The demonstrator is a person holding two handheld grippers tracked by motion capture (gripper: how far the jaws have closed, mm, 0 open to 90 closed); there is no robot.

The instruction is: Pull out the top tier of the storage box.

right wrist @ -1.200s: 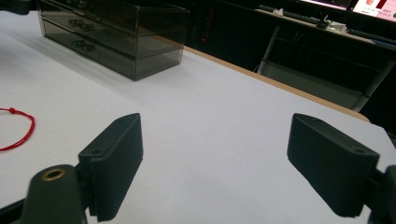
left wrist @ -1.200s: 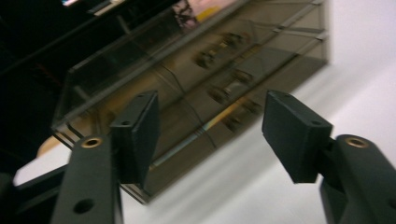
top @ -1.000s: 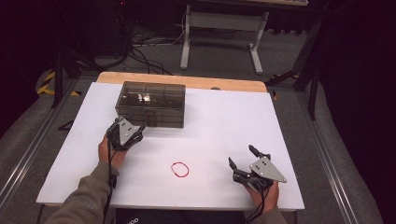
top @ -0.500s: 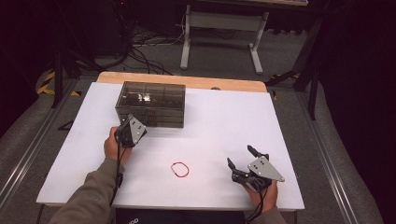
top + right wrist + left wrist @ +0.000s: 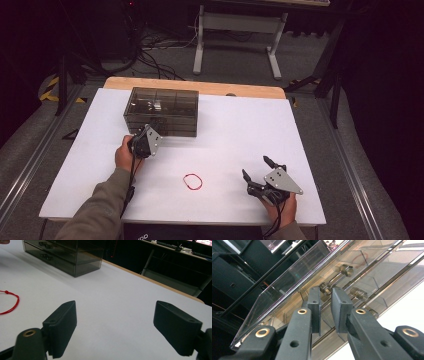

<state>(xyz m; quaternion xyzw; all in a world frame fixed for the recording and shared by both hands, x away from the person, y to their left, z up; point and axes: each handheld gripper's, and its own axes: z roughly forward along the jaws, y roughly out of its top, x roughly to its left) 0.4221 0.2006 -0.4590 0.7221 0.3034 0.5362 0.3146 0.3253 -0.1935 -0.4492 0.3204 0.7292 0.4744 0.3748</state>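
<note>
A smoky clear drawer box [image 5: 160, 112] stands at the back left of the white table [image 5: 235, 135]. My left gripper [image 5: 148, 131] is pressed up to its front. In the left gripper view, the left gripper [image 5: 325, 291] has its jaws drawn close together around a small round drawer knob [image 5: 325, 287]. Two more knobs [image 5: 359, 293] show beside it. A red cord loop [image 5: 192, 181] lies flat near the front middle. My right gripper [image 5: 256, 167] rests at the front right, jaws wide apart and empty [image 5: 116, 312].
The red cord loop [image 5: 10, 302] lies left of the right gripper, and the drawer box [image 5: 65, 257] is far beyond it. A wooden strip [image 5: 200, 87] edges the table's back. Metal rails run along both sides; a stand and cables sit behind.
My left gripper has moved forward and right from the table up to the front of the drawer box and reached the knob. The right gripper has barely moved.
</note>
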